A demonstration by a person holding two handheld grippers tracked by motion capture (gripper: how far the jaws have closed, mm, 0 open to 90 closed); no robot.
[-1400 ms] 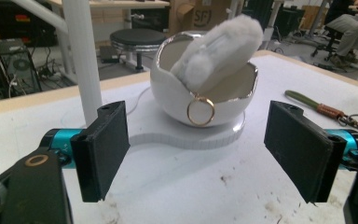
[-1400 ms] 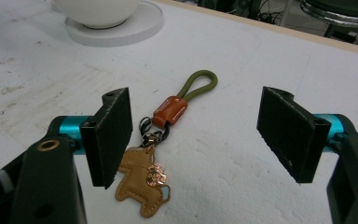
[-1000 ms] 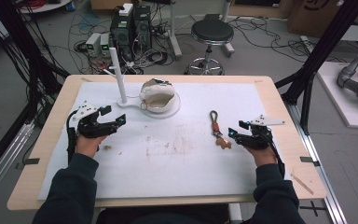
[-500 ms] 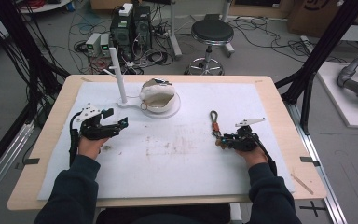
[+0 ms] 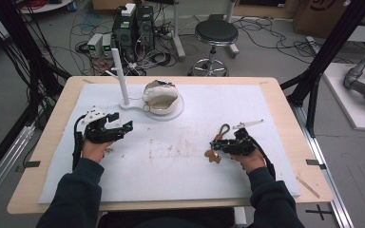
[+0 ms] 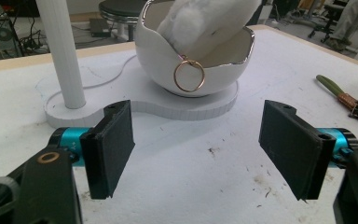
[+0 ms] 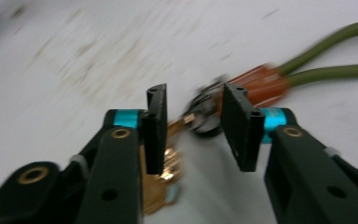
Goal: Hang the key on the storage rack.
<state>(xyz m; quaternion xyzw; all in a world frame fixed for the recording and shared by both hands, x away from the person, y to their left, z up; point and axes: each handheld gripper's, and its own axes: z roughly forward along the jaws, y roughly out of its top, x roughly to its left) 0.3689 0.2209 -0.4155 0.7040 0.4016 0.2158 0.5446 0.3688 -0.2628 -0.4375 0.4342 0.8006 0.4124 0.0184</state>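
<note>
A mat (image 5: 285, 118) covers the desk (image 5: 52, 123). On the mat, toward 11 o'clock from its middle, a stand base (image 5: 164, 114) carries a post (image 5: 120, 76) at its 9 o'clock end and a bowl (image 5: 161, 97) at its 3 o'clock end. A ring (image 6: 189, 76) hangs over the bowl's near wall. The keychain (image 5: 217, 142) lies at 3 o'clock, its loop (image 5: 224, 128) toward 12. A stool (image 5: 214, 42) stands behind the desk at 12 o'clock.

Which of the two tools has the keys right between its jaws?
The right tool: its jaws straddle the keychain with the green cord loop. The left tool stands wide open over bare mat, facing the white bowl.
</note>
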